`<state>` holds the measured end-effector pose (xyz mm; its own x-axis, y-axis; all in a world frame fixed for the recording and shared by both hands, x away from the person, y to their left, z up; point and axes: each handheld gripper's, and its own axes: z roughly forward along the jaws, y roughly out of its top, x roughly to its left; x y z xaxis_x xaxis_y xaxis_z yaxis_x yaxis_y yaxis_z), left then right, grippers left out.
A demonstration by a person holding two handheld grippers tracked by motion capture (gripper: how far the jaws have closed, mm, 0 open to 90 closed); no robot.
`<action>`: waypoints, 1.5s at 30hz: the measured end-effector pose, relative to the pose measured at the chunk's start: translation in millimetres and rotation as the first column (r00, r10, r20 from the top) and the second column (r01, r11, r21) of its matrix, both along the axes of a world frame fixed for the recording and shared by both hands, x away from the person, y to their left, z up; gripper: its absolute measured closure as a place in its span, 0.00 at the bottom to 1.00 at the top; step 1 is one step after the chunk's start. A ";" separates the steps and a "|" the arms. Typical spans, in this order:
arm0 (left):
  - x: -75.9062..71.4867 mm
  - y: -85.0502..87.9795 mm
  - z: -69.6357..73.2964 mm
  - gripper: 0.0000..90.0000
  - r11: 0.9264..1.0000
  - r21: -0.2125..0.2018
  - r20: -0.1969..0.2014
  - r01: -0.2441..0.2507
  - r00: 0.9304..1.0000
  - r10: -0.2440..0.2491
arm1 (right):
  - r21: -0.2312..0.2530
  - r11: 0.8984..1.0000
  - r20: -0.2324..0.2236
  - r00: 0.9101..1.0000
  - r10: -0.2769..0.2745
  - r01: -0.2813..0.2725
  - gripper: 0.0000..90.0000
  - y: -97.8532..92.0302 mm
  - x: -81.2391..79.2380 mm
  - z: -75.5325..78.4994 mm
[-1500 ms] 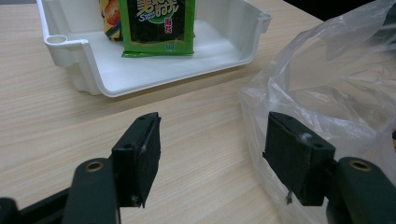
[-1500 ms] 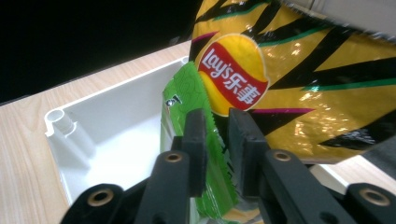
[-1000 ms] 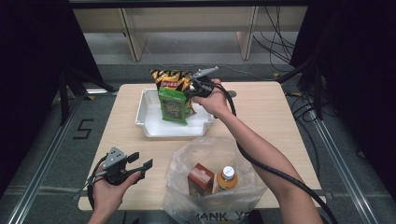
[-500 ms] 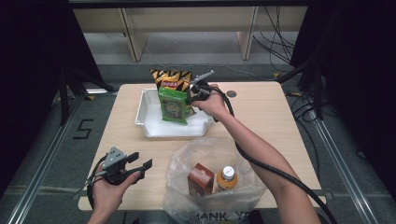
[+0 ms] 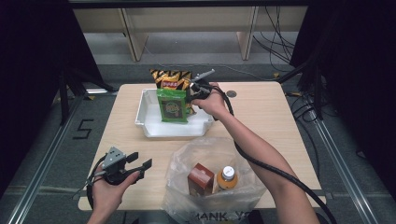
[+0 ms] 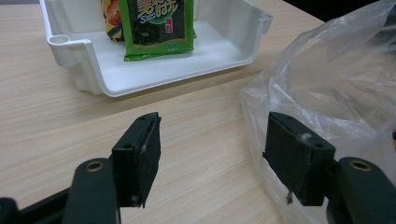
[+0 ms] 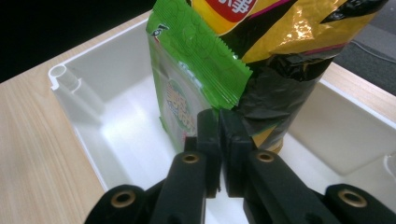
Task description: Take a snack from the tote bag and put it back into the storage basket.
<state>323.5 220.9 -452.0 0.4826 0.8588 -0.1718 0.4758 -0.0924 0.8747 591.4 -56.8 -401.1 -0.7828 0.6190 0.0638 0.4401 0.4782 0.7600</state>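
A green snack packet (image 5: 172,106) (image 7: 187,70) (image 6: 156,23) stands upright in the white tray (image 5: 154,128) (image 7: 116,140) (image 6: 140,70). It leans on a yellow-and-black chip bag (image 5: 170,78) (image 7: 280,42) behind it. My right gripper (image 5: 189,99) (image 7: 219,114) pinches the packet's side seam. Its jaws have just been opening a crack, and the seam still sits between the tips. My left gripper (image 5: 141,160) (image 6: 212,140) rests open at the table's near left, with nothing between its pads.
A clear plastic bag (image 5: 187,154) (image 6: 327,84) lies at the near middle of the table, just right of the left gripper. Inside it are a brown carton (image 5: 201,178) and an orange-capped bottle (image 5: 226,178). Bare wood surrounds the tray.
The right hand and the green packet have sunk slightly into the tray. The left hand has stayed still.
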 end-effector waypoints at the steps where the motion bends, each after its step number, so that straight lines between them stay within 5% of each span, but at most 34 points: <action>1: -0.9 -0.8 0.0 0.39 1.000 -0.010 -0.012 -0.006 1.000 0.006 | 0.016 1.000 -0.011 1.000 -0.008 0.008 0.94 0.2 -1.6 0.8; 14: -0.6 -0.3 -0.1 0.39 1.000 0.001 0.009 -0.012 1.000 0.012 | 0.058 0.998 0.007 1.000 -0.017 0.017 0.70 -19.8 -31.7 28.1; 16: -0.8 -0.4 -0.5 0.39 1.000 -0.001 0.014 -0.014 1.000 0.014 | 0.035 0.999 0.021 1.000 0.005 -0.005 0.67 -26.7 -37.0 31.9; 21: -1.4 -0.4 0.1 0.39 1.000 0.004 0.018 -0.021 1.000 0.021 | 0.083 0.997 0.009 1.000 0.010 -0.011 0.64 -36.0 -56.0 37.3; 26: -1.6 -1.5 -0.5 0.38 1.000 0.001 0.018 -0.023 1.000 0.023 | 0.072 0.997 0.031 0.999 0.020 -0.022 0.63 -47.2 -71.5 42.4; 45: -2.8 -0.8 0.3 0.37 0.999 0.002 0.017 -0.036 0.999 0.036 | 0.157 0.986 0.053 0.997 0.048 -0.056 0.60 -88.6 -137.5 54.0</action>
<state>320.6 220.2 -451.7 0.4545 0.8758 -0.1622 0.4639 -0.0772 0.8825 453.8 -145.4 -347.1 -0.8184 0.5622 0.1189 0.3785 0.3715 0.8478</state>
